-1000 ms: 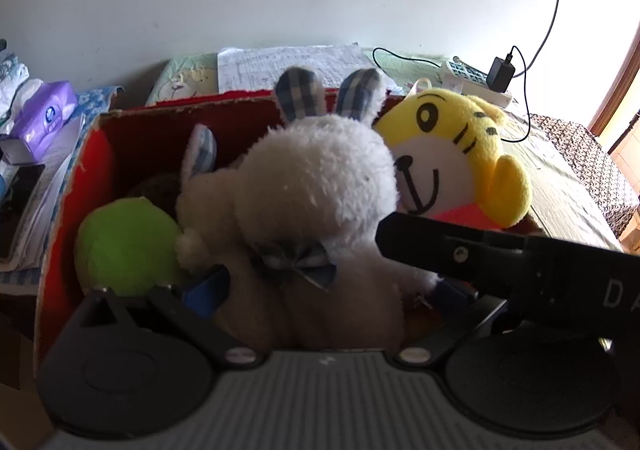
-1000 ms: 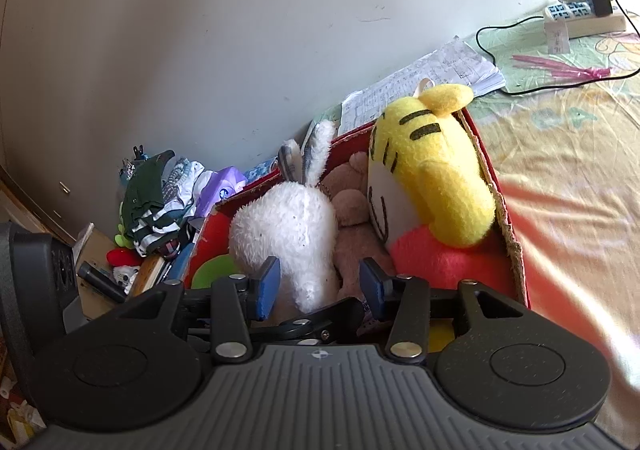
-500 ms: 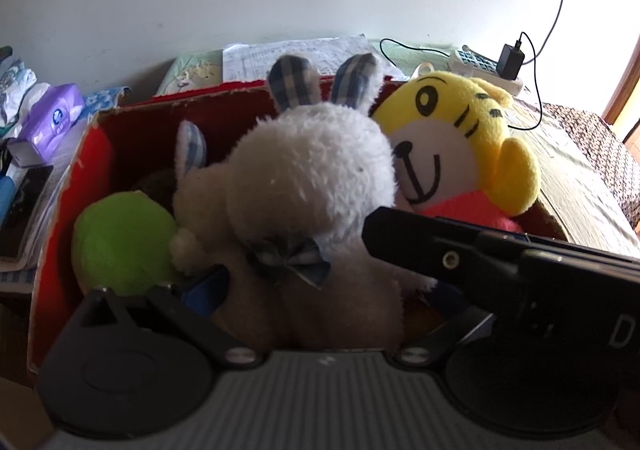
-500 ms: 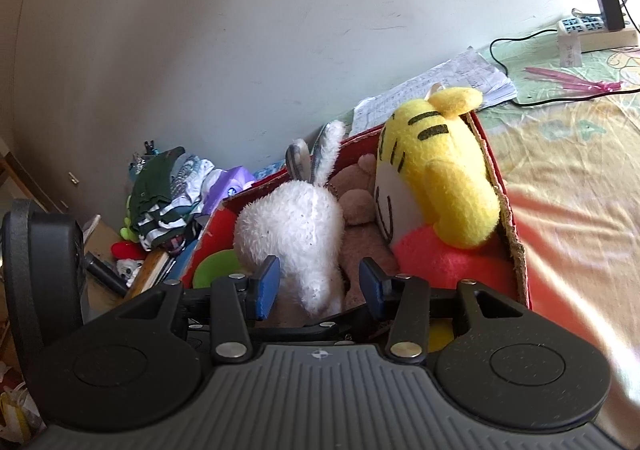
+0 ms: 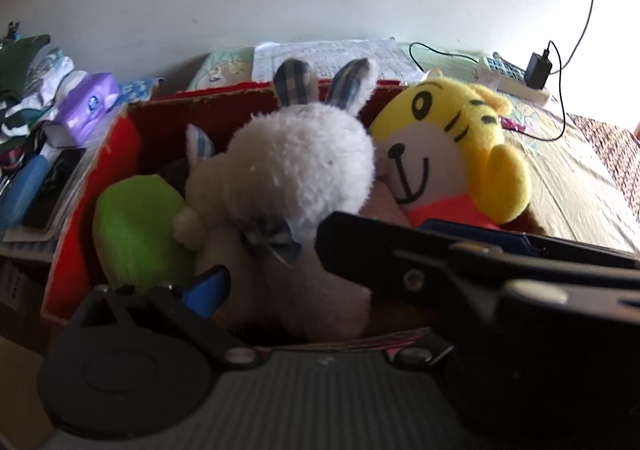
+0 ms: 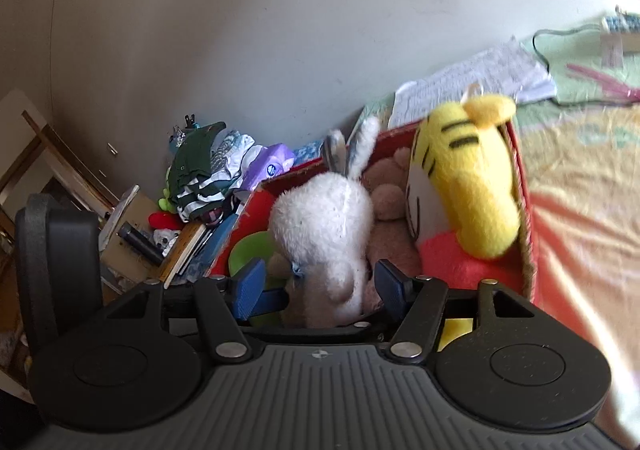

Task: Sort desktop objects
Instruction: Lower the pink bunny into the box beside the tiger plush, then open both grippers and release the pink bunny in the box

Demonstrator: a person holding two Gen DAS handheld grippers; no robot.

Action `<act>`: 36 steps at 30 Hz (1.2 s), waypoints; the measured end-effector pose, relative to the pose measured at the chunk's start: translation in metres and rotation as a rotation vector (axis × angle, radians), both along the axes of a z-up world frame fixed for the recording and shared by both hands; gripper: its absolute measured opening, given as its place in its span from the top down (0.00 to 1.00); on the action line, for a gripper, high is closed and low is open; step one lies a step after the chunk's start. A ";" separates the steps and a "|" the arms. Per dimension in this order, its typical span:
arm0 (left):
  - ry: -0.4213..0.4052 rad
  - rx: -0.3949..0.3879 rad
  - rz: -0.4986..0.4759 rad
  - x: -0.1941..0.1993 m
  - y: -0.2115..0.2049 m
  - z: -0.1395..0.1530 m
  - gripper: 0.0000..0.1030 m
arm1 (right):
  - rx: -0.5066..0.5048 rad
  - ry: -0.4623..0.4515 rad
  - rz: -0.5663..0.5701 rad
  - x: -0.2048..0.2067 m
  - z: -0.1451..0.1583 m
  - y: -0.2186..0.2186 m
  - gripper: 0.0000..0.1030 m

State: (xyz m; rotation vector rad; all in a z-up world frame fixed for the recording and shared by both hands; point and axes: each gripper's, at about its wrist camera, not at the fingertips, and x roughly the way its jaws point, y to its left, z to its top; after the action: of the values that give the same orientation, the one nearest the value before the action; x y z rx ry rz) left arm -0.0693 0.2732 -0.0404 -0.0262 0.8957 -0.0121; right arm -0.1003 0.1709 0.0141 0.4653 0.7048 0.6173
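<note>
A red cardboard box (image 5: 100, 166) (image 6: 524, 210) holds a white bunny plush (image 5: 300, 170) (image 6: 324, 226), a yellow tiger plush (image 5: 452, 154) (image 6: 476, 186), a green plush (image 5: 136, 226) and a brown plush (image 6: 386, 202). The bunny's body stands between the fingers of my left gripper (image 5: 320, 290), which is open. Its left blue pad (image 5: 208, 286) is just clear of the bunny, and its right finger is hidden. My right gripper (image 6: 320, 286) is open astride the bunny's lower body without touching it. Its dark body (image 5: 460, 270) crosses the left wrist view.
Clothes (image 6: 200, 170), a purple tissue pack (image 5: 88, 110) (image 6: 268, 166) and books (image 6: 188, 250) are piled left of the box. Behind it lie papers (image 5: 328, 54) and a power strip with charger (image 5: 520, 78). A cloth-covered surface (image 6: 580, 190) stretches to the right.
The right gripper has pushed further across the left wrist view and now hides the left gripper's right finger. Its pads stand slightly wider around the bunny. The toys stay in the box.
</note>
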 end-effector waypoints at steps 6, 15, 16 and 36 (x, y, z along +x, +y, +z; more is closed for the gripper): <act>-0.034 0.054 0.057 -0.006 -0.016 0.010 0.01 | -0.029 -0.052 -0.028 -0.010 0.008 -0.016 0.33; -0.078 0.111 0.065 -0.016 -0.034 0.023 0.01 | -0.062 -0.080 -0.136 -0.022 0.018 -0.041 0.33; -0.083 0.121 0.063 -0.016 -0.034 0.024 0.01 | -0.066 -0.078 -0.155 -0.023 0.019 -0.042 0.33; -0.033 0.147 0.032 -0.007 0.029 0.052 0.01 | -0.370 -0.015 -0.436 -0.019 0.037 0.009 0.19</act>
State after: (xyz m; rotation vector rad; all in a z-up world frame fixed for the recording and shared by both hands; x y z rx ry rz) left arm -0.0767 0.3027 0.0114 0.0963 0.8613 0.0834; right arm -0.1194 0.1799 0.0515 0.2564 0.6590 0.0747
